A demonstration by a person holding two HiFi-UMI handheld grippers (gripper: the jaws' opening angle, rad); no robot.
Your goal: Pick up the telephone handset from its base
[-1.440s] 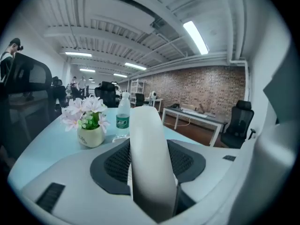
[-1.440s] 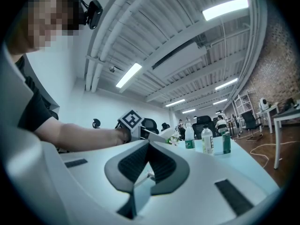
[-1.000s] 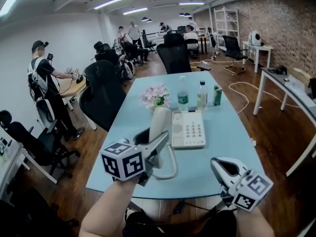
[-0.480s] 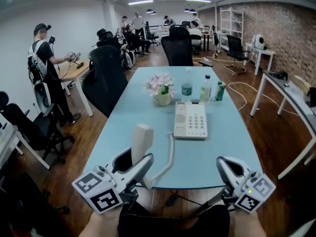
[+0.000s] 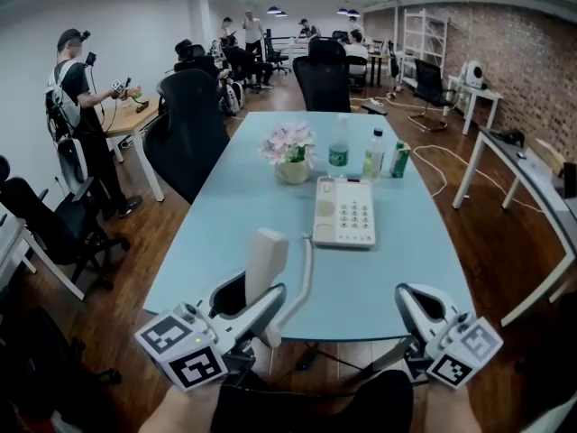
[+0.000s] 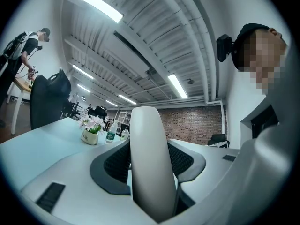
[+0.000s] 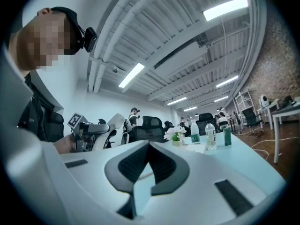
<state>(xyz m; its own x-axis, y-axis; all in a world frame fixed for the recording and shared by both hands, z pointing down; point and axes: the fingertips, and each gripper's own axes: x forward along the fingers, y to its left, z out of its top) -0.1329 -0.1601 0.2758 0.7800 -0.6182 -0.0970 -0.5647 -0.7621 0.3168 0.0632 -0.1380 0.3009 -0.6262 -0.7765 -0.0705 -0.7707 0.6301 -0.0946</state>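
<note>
The cream telephone handset (image 5: pixel 266 264) stands upright above the table's near edge, clear of its base (image 5: pixel 343 211). My left gripper (image 5: pixel 252 291) is shut on its lower half. The cord (image 5: pixel 304 269) runs from the handset back toward the base. In the left gripper view the handset (image 6: pixel 150 163) fills the gap between the dark pads (image 6: pixel 117 161). My right gripper (image 5: pixel 416 298) hovers at the near right edge of the table, shut and holding nothing. In the right gripper view its fingertips (image 7: pixel 149 146) meet, and the handset (image 7: pixel 115 123) shows off to the left.
On the light blue table (image 5: pixel 180 278), beyond the base, stand a vase of pink flowers (image 5: pixel 290 152), two bottles (image 5: pixel 339 156) and a green can (image 5: pixel 398 161). Black office chairs (image 5: pixel 185 129) stand around the table. A person (image 5: pixel 77 97) stands at a desk on the left.
My left gripper has carried the handset off the base, back and down toward the table's near edge. Over the last half second it has barely moved. My right gripper has stayed in place.
</note>
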